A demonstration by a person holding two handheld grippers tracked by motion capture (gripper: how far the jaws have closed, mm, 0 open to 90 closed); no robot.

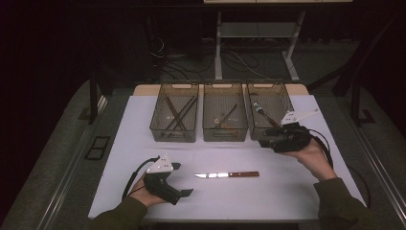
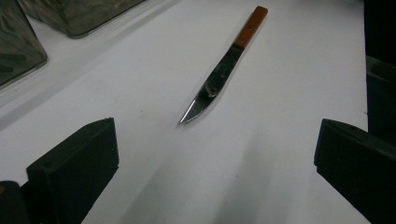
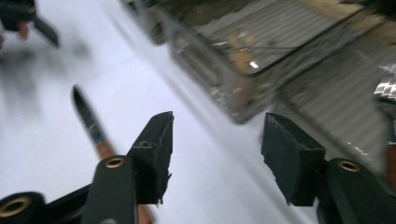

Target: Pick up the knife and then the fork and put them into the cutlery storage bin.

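High view alone shows a fork (image 1: 261,113) in the right bin (image 1: 282,103); both grippers' jaws gape empty.

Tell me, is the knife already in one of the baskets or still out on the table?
Out. The knife lies flat on the white table, in front of the three baskets, with neither claw touching it.

Knife (image 3: 91,123) handle — behind jaw, blurred
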